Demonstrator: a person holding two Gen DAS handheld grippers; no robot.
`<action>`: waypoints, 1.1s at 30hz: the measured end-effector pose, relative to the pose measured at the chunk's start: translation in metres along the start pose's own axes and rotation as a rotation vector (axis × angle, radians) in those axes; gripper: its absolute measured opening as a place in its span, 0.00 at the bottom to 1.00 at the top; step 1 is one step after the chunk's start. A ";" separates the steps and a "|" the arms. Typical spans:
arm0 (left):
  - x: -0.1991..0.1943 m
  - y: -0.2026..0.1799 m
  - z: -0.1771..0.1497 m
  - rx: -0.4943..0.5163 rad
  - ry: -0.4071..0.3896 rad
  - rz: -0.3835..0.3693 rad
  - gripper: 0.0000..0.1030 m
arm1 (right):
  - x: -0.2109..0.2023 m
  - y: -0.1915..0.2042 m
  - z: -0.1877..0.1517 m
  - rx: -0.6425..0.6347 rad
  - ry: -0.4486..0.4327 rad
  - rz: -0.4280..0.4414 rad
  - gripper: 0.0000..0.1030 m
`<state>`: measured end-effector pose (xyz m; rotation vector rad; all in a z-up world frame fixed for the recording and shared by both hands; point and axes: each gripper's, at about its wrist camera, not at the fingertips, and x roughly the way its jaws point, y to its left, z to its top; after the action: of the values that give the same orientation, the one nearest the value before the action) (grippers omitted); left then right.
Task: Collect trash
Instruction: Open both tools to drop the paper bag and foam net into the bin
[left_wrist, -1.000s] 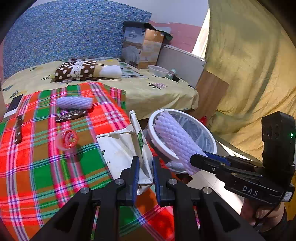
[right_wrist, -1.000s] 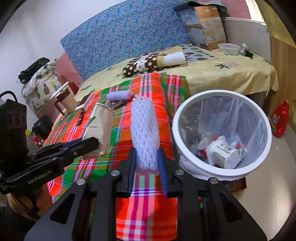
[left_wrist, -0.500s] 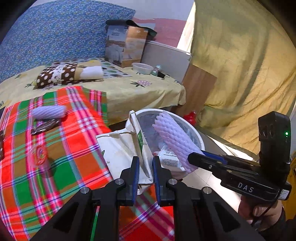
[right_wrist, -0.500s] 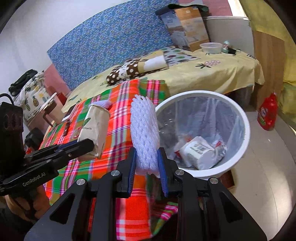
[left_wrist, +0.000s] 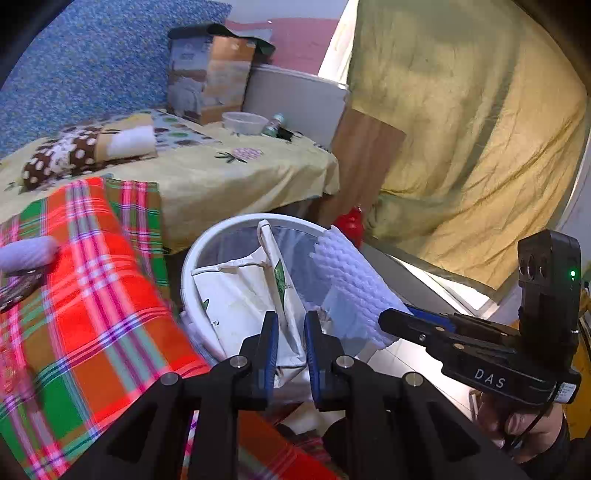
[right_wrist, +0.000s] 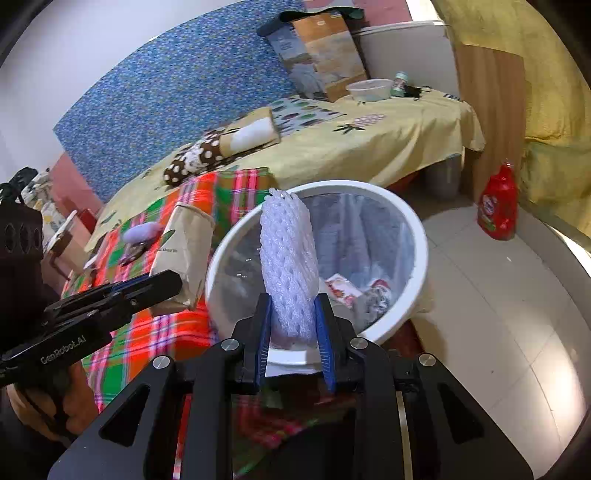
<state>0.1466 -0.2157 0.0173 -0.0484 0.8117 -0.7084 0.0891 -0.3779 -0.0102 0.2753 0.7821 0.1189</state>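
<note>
Beside the plaid bedspread (left_wrist: 110, 295), both grippers hover over the bin (right_wrist: 413, 236), ready to drop: left gripper (left_wrist: 287, 343) pinching the paper bag (left_wrist: 240, 295), right gripper (right_wrist: 293, 332) clamping the foam net (right_wrist: 288, 258).

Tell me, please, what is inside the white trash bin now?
Inside the white trash bin a clear liner and some crumpled packaging lie at the bottom. The white foam net, held by the right claw, covers the rest of the bottom.
</note>
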 end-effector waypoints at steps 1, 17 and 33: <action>0.007 -0.001 0.002 0.001 0.009 -0.005 0.14 | 0.001 -0.002 0.001 0.003 0.003 -0.008 0.25; 0.060 -0.011 0.010 0.006 0.076 -0.038 0.23 | 0.020 -0.023 0.007 0.007 0.055 -0.045 0.29; 0.028 0.005 0.009 -0.046 0.024 -0.019 0.30 | 0.012 -0.021 0.009 0.019 0.026 -0.044 0.36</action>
<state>0.1687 -0.2306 0.0041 -0.0898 0.8514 -0.7092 0.1042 -0.3977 -0.0182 0.2746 0.8146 0.0735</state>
